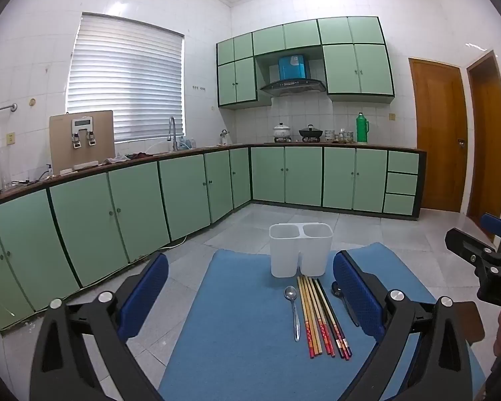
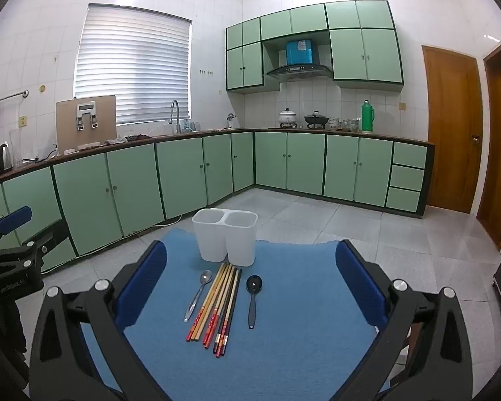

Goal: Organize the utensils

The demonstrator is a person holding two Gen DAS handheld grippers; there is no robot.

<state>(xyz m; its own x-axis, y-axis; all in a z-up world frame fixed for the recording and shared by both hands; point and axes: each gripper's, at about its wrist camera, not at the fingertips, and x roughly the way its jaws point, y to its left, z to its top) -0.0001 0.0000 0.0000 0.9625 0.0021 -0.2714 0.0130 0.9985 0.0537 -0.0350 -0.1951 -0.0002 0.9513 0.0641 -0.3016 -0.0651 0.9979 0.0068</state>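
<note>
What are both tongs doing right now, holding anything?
Left tongs: open, holding nothing.
Right tongs: open, holding nothing.

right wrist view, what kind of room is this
A home kitchen, most likely: green cabinets under a long counter, a sink faucet by the window, and a range hood above pots on a stove.

A white two-compartment holder (image 2: pixel 224 236) stands upright. Just in front of it lies a bundle of chopsticks (image 2: pixel 217 307), tips toward the holder. A silver spoon (image 2: pixel 198 294) lies left of the bundle, a black spoon (image 2: pixel 252 299) right.
</note>
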